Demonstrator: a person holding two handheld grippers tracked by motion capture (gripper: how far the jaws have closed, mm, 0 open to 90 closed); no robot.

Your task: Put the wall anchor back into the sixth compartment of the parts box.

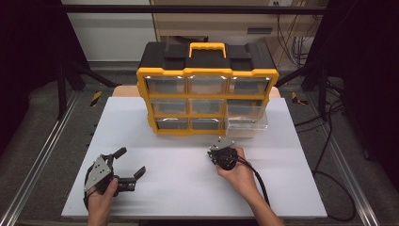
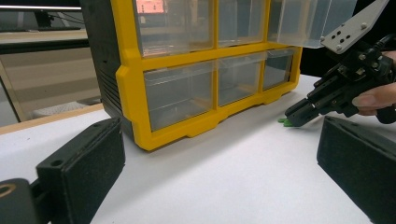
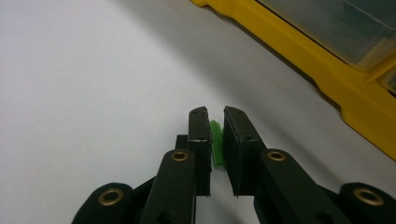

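A small green plastic piece [image 3: 215, 142] lies on the white table board, just in front of the yellow drawer cabinet [image 1: 207, 73]. My right gripper [image 3: 212, 114] points down at the board and is shut on the green piece, which is pinched between its two pads. From the left gripper view the same right gripper [image 2: 299, 115] touches the board, with a bit of the green piece [image 2: 283, 121] showing at its tip. My left gripper [image 1: 132, 160] rests at the near left of the board, wide open with nothing between its fingers [image 2: 81, 163].
The cabinet has a black top, a yellow handle [image 1: 207, 48] and three rows of clear drawers. One clear drawer [image 1: 247, 118] at the right is pulled out towards me. The white board [image 1: 188, 193] lies between metal rails; cables trail at the right.
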